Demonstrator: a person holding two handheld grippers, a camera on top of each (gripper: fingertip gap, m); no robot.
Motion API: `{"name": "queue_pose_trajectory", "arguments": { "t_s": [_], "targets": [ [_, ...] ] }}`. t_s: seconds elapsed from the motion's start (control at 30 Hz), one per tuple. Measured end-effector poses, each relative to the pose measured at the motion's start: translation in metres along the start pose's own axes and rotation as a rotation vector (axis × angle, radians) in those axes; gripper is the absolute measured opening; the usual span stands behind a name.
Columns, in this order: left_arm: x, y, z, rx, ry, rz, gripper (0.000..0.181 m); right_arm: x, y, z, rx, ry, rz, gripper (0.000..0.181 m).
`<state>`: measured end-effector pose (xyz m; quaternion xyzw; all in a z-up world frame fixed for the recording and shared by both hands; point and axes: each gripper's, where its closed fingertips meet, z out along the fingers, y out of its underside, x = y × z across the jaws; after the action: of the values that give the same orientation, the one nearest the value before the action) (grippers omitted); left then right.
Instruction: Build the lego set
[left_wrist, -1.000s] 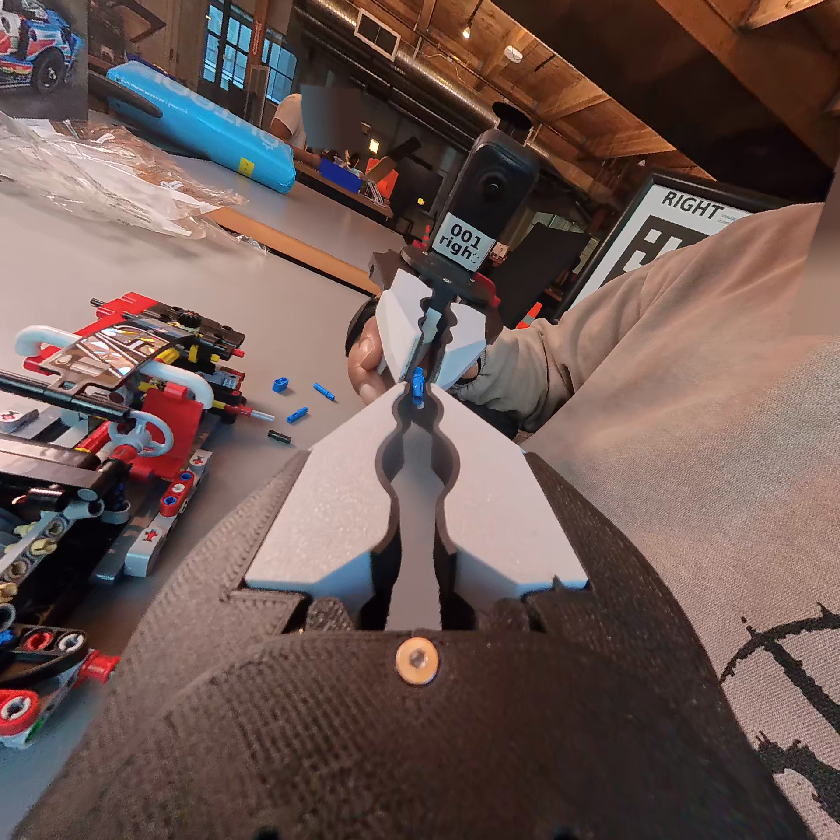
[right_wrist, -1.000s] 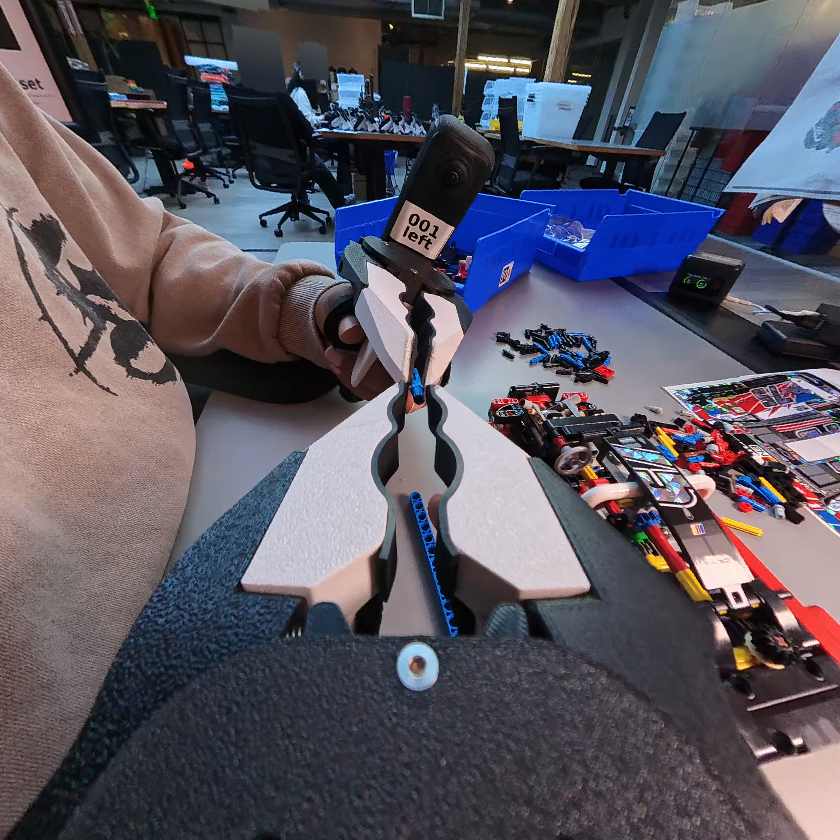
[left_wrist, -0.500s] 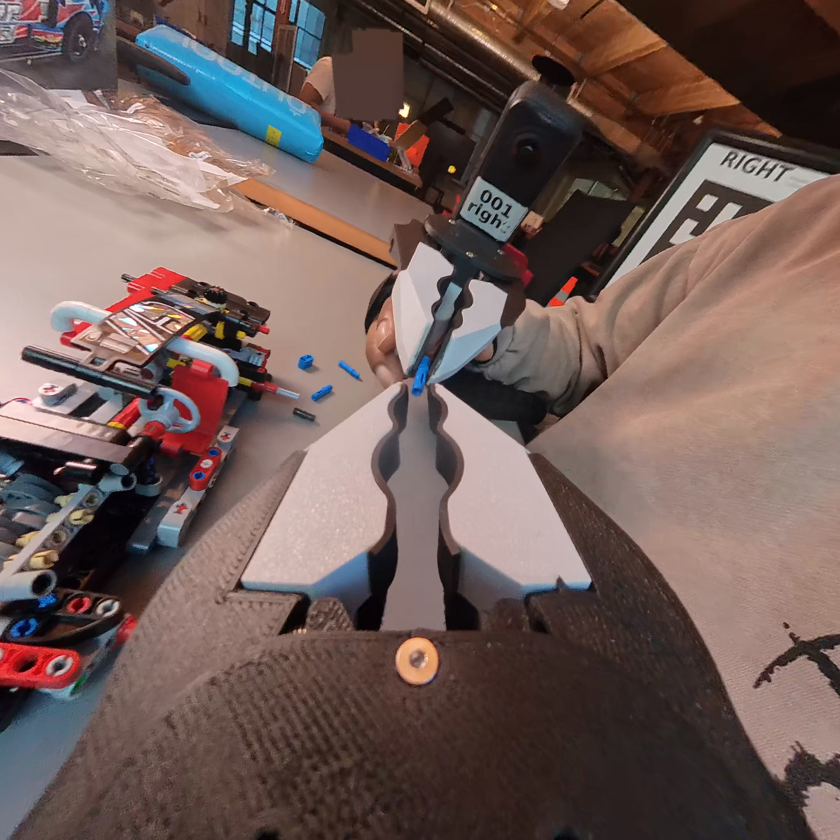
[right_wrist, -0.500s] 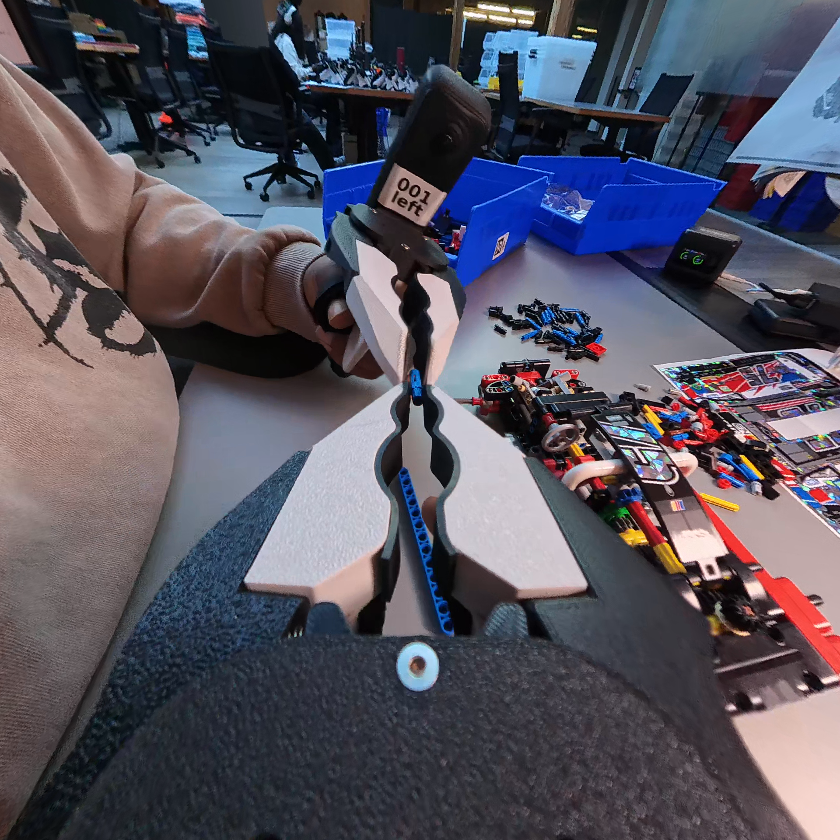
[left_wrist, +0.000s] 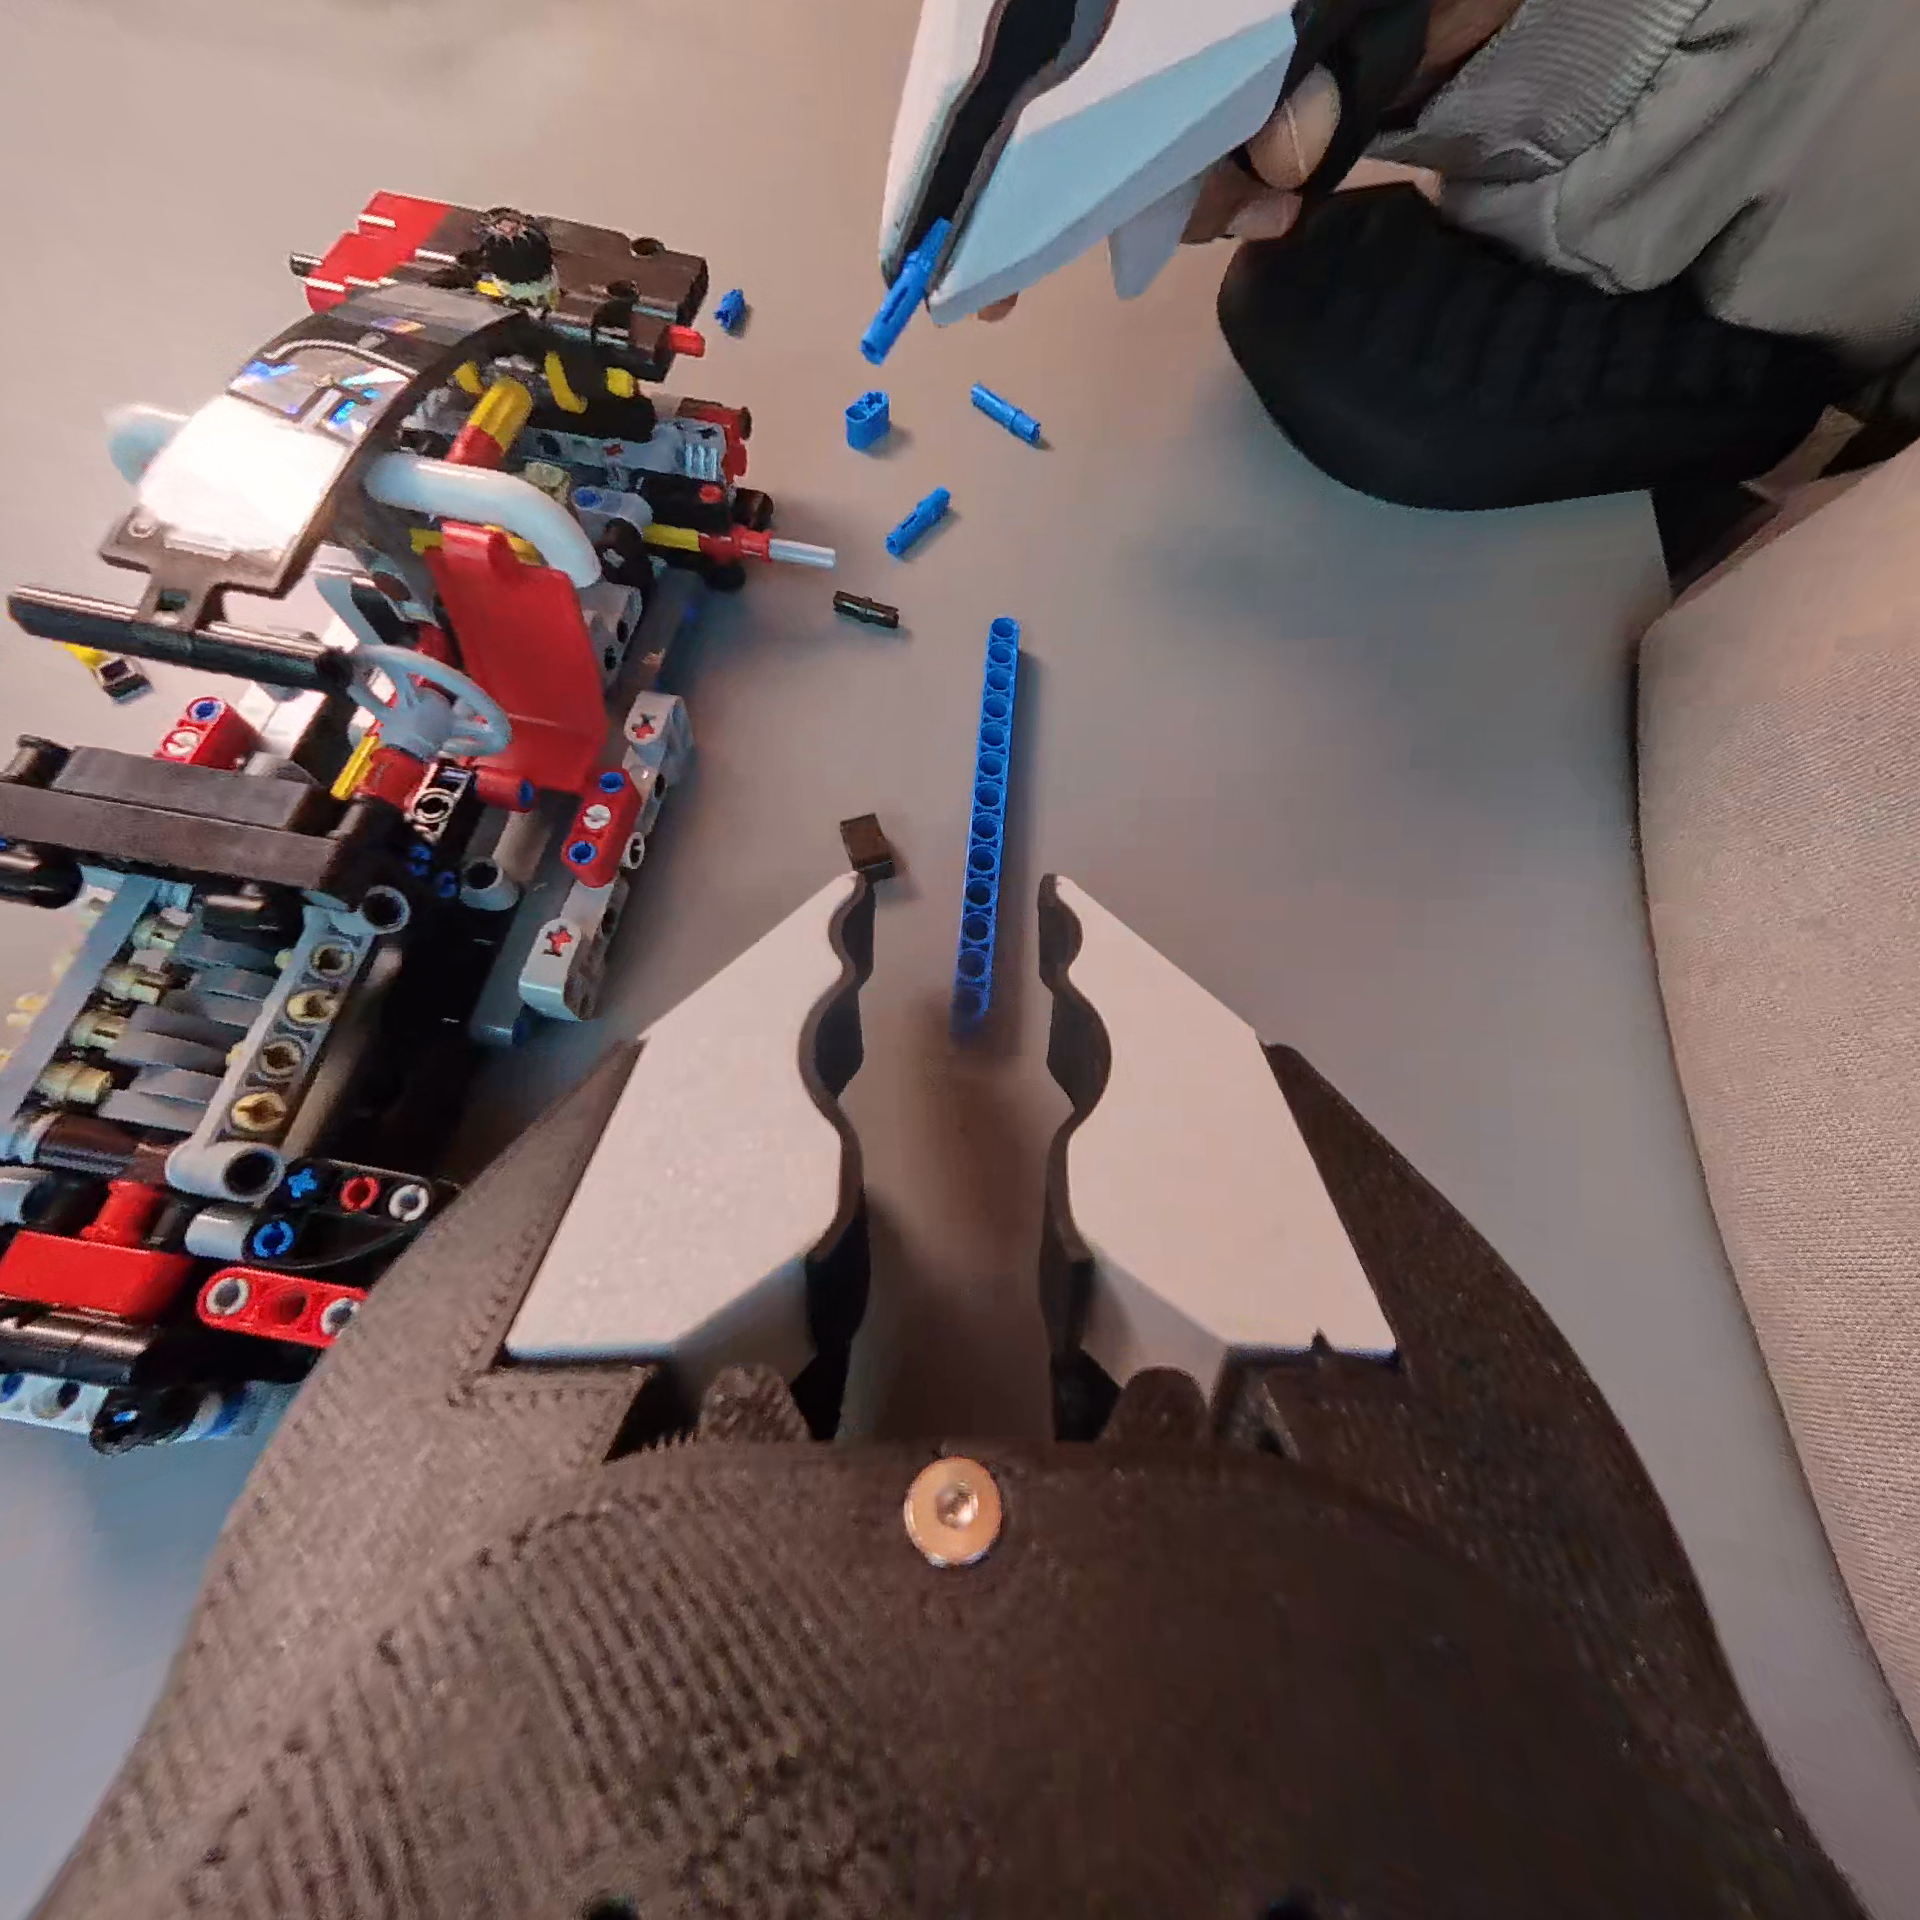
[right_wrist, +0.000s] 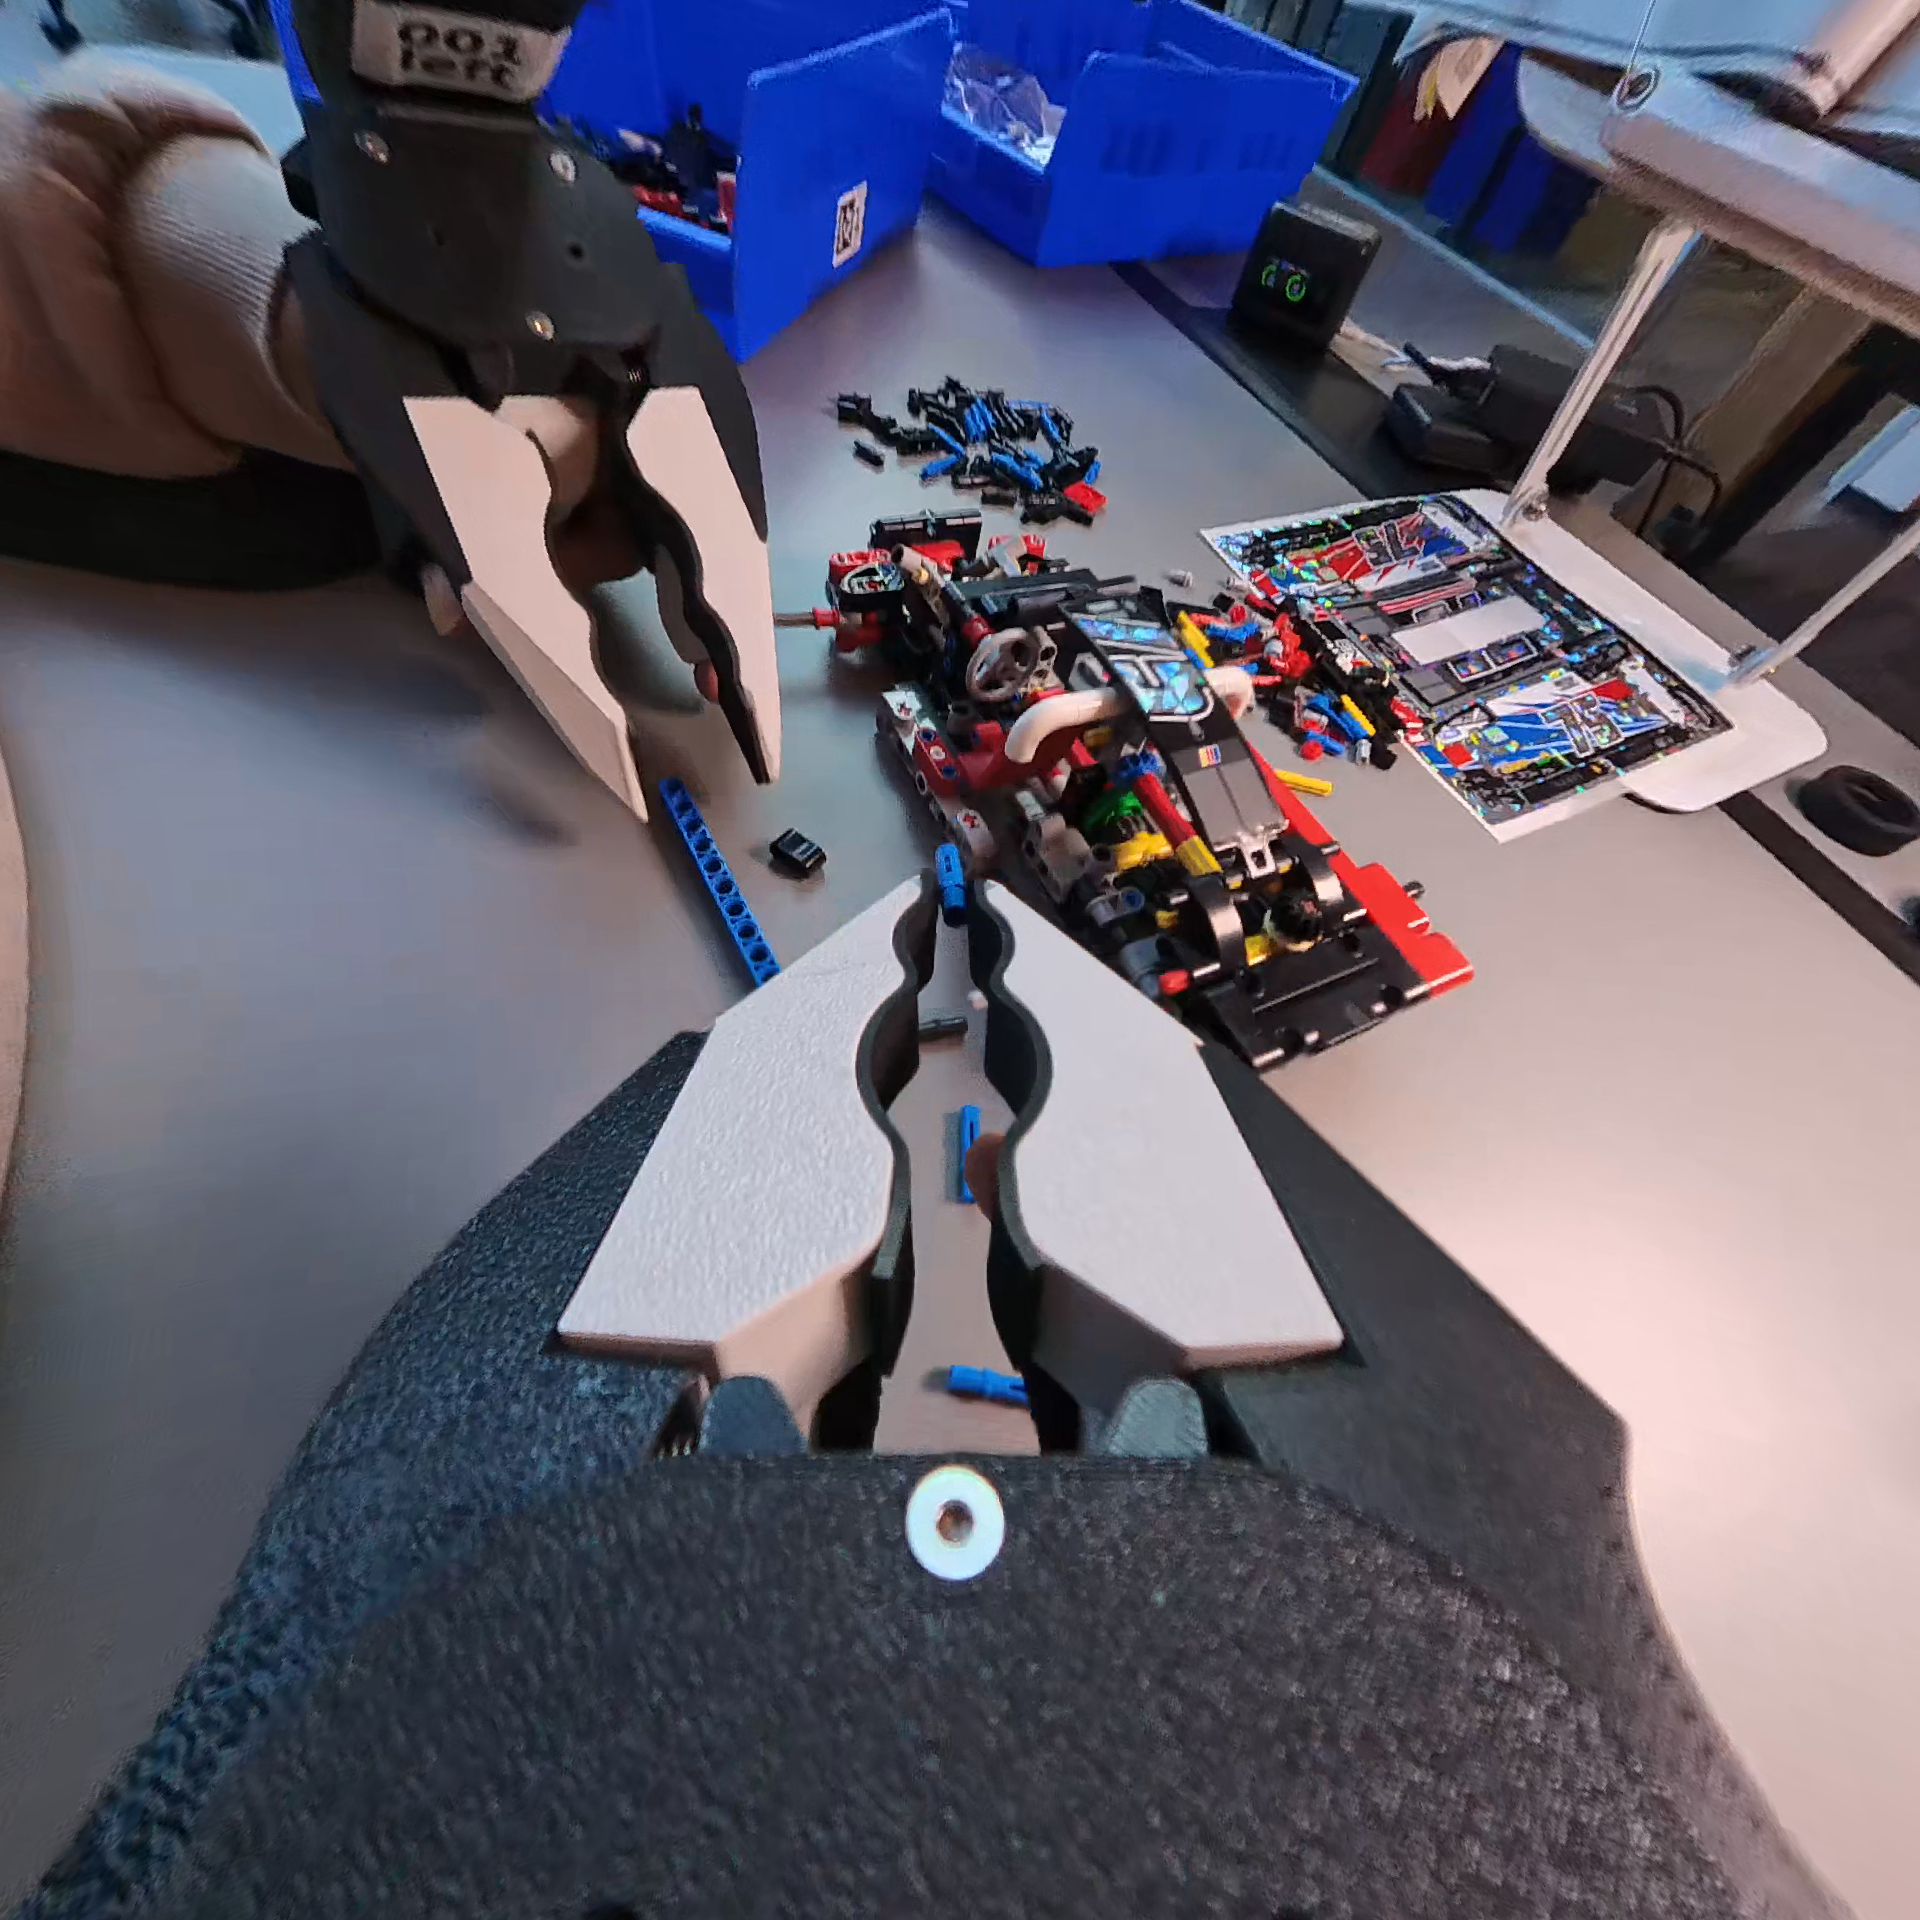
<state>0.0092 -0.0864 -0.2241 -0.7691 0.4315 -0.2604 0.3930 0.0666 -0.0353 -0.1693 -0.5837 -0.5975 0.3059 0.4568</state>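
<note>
The grey tabletop (left_wrist: 1299, 831) carries the half-built lego car (right_wrist: 1122, 790). Beside it lies a long blue beam (left_wrist: 987, 810), its near end between the left gripper (left_wrist: 951, 883) and its wide-spread fingers. The right gripper (right_wrist: 948, 883) pinches 1 small blue pin (right_wrist: 948, 871).

A grey table (right_wrist: 1558, 1299) carried everything. On it lay the part-built lego car (right_wrist: 1132, 790), and beside it a long blue beam (left_wrist: 987, 810) lying flat, with a small black piece (left_wrist: 868, 844) just next to it. Several short blue pins (left_wrist: 917, 522) and one black pin (left_wrist: 867, 611) were scattered near the car's end. Farther off sat a heap of black and blue pins (right_wrist: 977, 447), a shiny sticker sheet (right_wrist: 1455, 655), loose coloured parts (right_wrist: 1320, 696) between sheet and car, and two blue bins (right_wrist: 831, 156)
</note>
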Motion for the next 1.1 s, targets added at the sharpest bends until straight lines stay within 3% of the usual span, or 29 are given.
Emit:
{"name": "queue_pose_trajectory", "arguments": {
  "t_s": [0.17,0.3,0.37,0.6,0.8,1.1],
  "targets": [
    [0.0,0.01,0.008,-0.085,-0.032,0.061,0.029,-0.004,0.008,0.003,-0.019,0.013,-0.007,0.002],
    [-0.003,0.012,0.01,-0.115,-0.086,0.146,0.007,-0.003,0.002,0.006,-0.001,0.013,-0.012,0.002],
    [-0.003,0.013,0.009,-0.12,-0.092,0.17,0.006,-0.004,0.003,0.008,-0.005,0.01,-0.018,0.003],
    [-0.001,0.001,-0.001,-0.033,-0.002,-0.046,0.005,-0.005,0.004,0.007,-0.014,0.023,-0.027,0.003],
    [0.001,0.005,-0.001,-0.05,0.028,-0.11,0.005,-0.025,0.023,0.012,-0.142,-0.073,-0.057,0.002],
    [0.009,0.013,0.003,-0.104,0.018,0.011,0.005,-0.034,0.047,0.018,-0.306,-0.13,-0.101,0.003]
  ]
}}
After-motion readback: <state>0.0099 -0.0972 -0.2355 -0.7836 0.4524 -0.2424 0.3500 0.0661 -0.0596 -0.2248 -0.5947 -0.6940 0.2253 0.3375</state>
